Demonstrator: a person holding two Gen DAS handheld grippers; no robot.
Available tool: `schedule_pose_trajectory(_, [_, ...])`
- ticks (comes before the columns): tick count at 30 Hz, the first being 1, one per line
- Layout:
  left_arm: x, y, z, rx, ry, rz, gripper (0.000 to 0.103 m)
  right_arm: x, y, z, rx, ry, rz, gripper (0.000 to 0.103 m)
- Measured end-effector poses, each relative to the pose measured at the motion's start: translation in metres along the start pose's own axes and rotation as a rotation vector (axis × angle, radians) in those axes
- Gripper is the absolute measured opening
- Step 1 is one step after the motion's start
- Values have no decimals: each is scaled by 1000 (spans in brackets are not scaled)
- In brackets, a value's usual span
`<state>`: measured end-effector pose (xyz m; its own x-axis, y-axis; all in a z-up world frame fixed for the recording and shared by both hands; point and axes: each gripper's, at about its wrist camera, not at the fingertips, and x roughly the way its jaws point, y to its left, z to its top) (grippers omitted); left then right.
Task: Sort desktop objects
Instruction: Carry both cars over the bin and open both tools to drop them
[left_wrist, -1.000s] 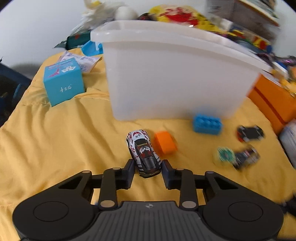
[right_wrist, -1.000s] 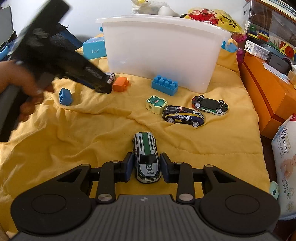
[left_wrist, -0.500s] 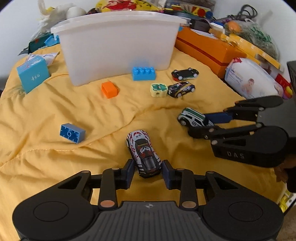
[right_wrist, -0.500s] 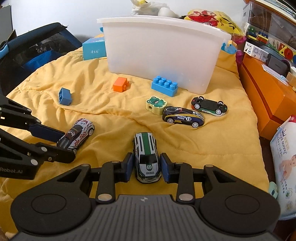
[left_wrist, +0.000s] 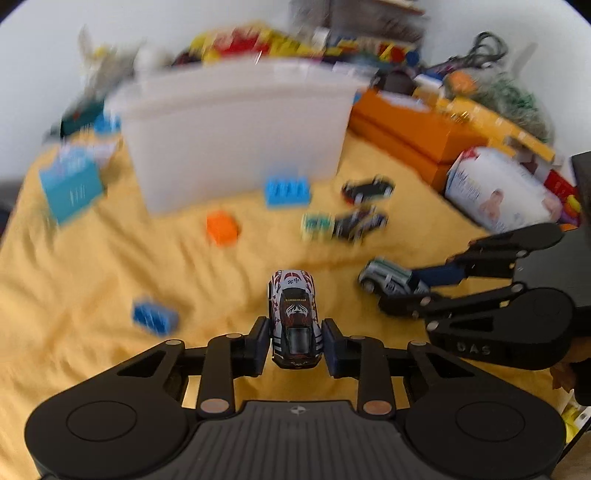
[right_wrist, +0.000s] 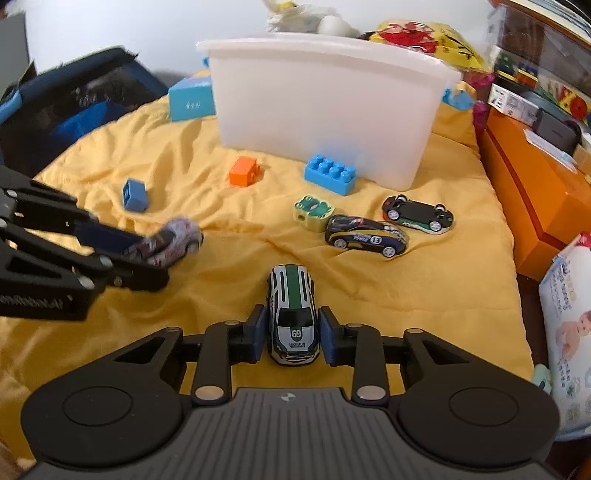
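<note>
My left gripper (left_wrist: 295, 328) has its jaws closing on a white and red toy car (left_wrist: 293, 314), which sits between the pads, nose forward, above the yellow cloth. In the right wrist view the same gripper (right_wrist: 147, 258) comes in from the left with that car (right_wrist: 173, 240), blurred. My right gripper (right_wrist: 293, 325) is also closing, its pads on a white and green toy car (right_wrist: 291, 314) marked 69. The left wrist view shows this pair at the right (left_wrist: 384, 278). A white plastic bin (right_wrist: 325, 110) stands at the back.
Loose on the cloth lie an orange block (right_wrist: 242, 171), a long blue block (right_wrist: 330, 175), a small blue block (right_wrist: 135, 194), a frog block (right_wrist: 312, 212), a dark car (right_wrist: 365, 236) and an overturned car (right_wrist: 417, 218). An orange box (right_wrist: 524, 184) borders the right, a dark bag (right_wrist: 74, 103) the left.
My left gripper carried the white and red car from near the bin back to the front left, then edged right and upward. The right gripper and its car kept still.
</note>
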<state>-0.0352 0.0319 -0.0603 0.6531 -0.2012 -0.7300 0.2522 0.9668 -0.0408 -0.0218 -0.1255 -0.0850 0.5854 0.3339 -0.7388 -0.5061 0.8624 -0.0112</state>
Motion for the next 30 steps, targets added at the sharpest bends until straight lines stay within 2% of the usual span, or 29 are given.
schedule_pose_trajectory(4, [-22,1,31,10,-98,0,34,-17,-4,19,8,-72,-15,33])
schedule_pose_trajectory(10, [-45,13,90,40,-257,48,34,-52,-17,72,7,-258,-43,33])
schedule_pose_trajectory(17, [-42,39,157,33,-377,130,34,-56,-35,143,5,-411,-100,33])
schedule_pose_trajectory(20, [-24,51,180,20,-373,154,34,-44,-43,167,24,-429,-121,33])
schedule_pose_trajectory(22, [-6,56,193,11,-333,169,34,-32,-51,182,70,-413,-117,33])
schedule_pose_trajectory(26, [26,64,201,-4,-267,178,34,-9,-53,196,72,-381,-137,33])
schedule_pose_trajectory(30, [53,66,199,1,-202,204,34,15,-54,200,68,-309,-159,34])
